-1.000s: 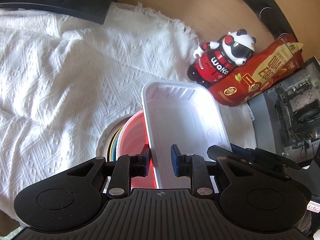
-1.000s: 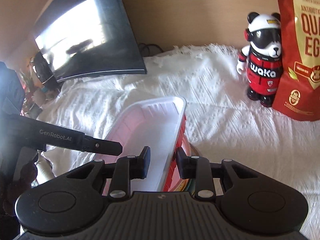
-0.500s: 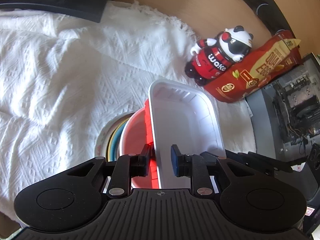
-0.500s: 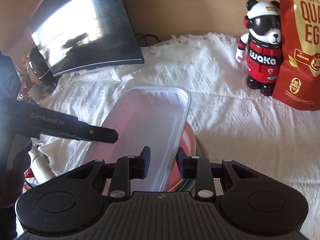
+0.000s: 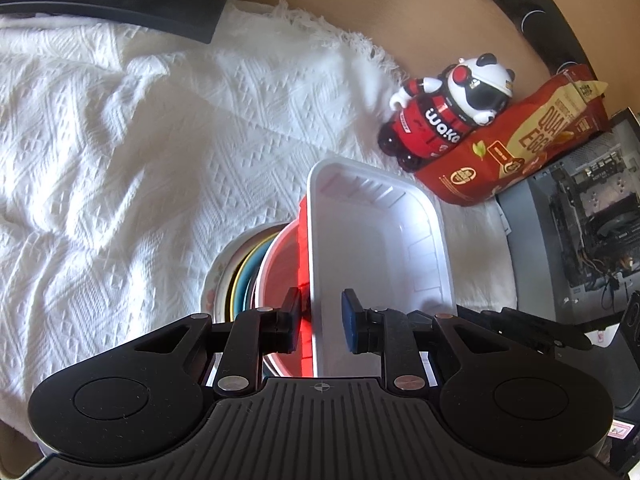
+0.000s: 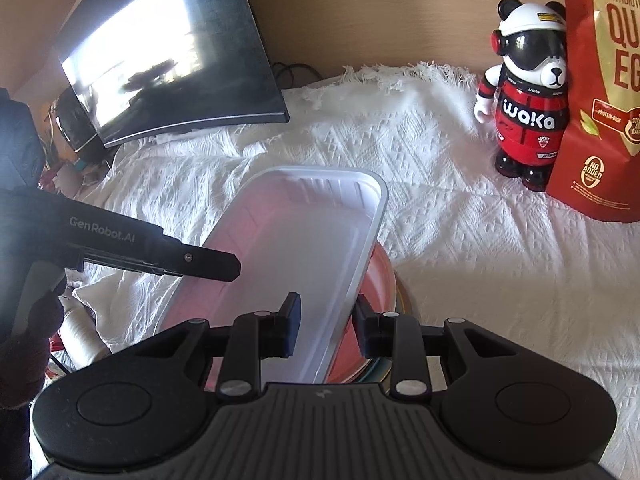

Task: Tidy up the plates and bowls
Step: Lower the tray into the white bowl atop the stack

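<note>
Both grippers, left gripper (image 5: 320, 322) and right gripper (image 6: 328, 330), clamp white tray (image 6: 296, 248) rims over red bowl (image 5: 280, 264) stack. Next: lower level, release.

Both wrist cameras look steeply down along their fingers from close above, from opposite sides of the white tray (image 5: 380, 240) (image 6: 304, 248), sharing it and the panda figure (image 5: 448, 120) (image 6: 528, 100).

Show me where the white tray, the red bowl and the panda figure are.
white tray (image 6: 304, 240), right wrist view, bare floor.
red bowl (image 5: 280, 264), left wrist view, inner wall.
panda figure (image 6: 528, 116), right wrist view, red chest.
</note>
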